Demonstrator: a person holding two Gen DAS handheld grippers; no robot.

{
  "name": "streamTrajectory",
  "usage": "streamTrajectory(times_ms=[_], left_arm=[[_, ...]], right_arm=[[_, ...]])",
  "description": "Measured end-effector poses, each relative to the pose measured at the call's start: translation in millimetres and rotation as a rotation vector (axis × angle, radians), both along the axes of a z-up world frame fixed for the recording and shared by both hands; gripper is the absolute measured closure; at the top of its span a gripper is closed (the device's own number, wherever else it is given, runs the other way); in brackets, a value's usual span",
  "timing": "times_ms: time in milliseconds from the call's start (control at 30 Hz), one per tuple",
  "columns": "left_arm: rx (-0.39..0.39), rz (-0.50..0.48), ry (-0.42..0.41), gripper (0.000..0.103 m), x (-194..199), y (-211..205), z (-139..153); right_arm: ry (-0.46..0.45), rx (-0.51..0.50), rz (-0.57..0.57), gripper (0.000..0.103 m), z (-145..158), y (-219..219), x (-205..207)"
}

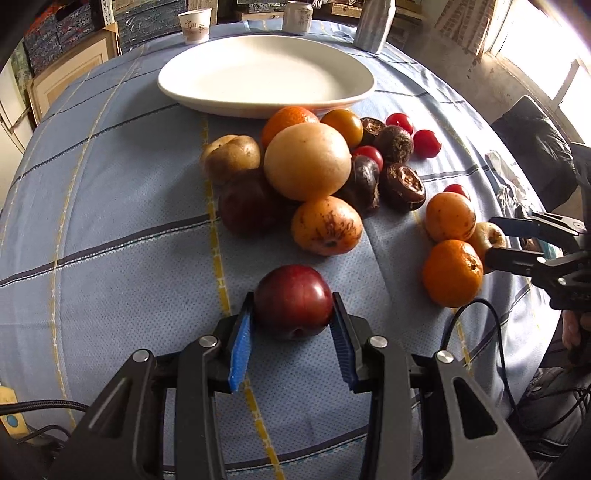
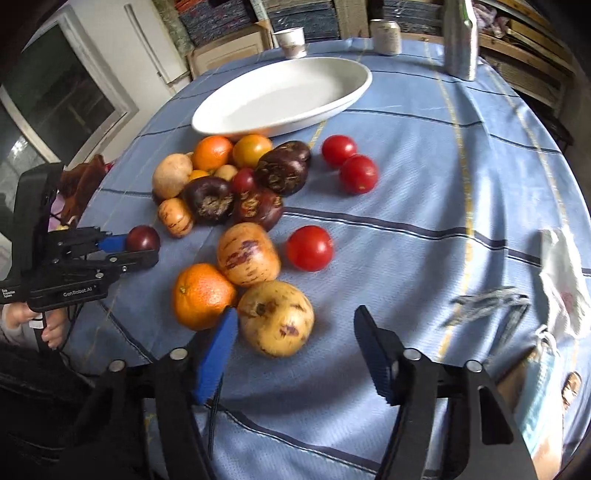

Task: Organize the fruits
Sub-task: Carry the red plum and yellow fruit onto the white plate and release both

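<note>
Left tongs [image 1: 293,314] pinch the dark plum [image 1: 293,304], right tongs [image 2: 295,332] gape round the speckled melon [image 2: 275,317]: lift straight, steady, toward the plate [image 1: 266,79].

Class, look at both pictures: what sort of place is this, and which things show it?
Probably a lived-in home room used partly for storage: a round table under a blue checked tablecloth, a white oval ceramic plate beside loose fruit, and stacked boxes along the wall.
</note>
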State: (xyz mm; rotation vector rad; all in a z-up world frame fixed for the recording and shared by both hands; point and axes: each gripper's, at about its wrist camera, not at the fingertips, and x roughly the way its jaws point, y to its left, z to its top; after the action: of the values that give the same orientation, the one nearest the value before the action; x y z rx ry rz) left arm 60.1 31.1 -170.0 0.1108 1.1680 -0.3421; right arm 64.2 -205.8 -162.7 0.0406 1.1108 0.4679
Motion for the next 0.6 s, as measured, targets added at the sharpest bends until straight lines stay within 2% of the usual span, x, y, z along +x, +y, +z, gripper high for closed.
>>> streamTrajectory(times_ms=[33, 100, 167, 200, 367, 467, 600], left_arm=[[-0.006, -0.002, 0.002, 0.064, 1, 0, -1], [0.001, -0.013, -0.005, 0.063, 1, -2, -2], [0.011, -0.026, -0.017, 0.062, 0, -4, -2], [0.012, -0.029, -0.022, 0.062, 0, -4, -2], [-0.036, -0.01, -0.032, 0.065, 6, 0, -1], [-0.036, 0.004, -0.053, 0.066, 7, 4, 4], [-0.038, 0.036, -0.108, 0.066, 10, 14, 28]], right_arm=[[0.003, 0.0, 0.014, 0.049, 0, 2, 1], [0.03, 0.008, 0.038, 0.049, -4, 8, 1], [0.036, 0.036, 0.042, 0.06, -5, 8, 1], [0.034, 0.038, 0.049, 0.062, -4, 10, 1], [0.036, 0.028, 0.055, 0.062, -4, 12, 0], [0.02, 0.007, 0.051, 0.062, 1, 12, -1], [-0.034, 0.013, -0.01, 0.062, 21, -1, 7]])
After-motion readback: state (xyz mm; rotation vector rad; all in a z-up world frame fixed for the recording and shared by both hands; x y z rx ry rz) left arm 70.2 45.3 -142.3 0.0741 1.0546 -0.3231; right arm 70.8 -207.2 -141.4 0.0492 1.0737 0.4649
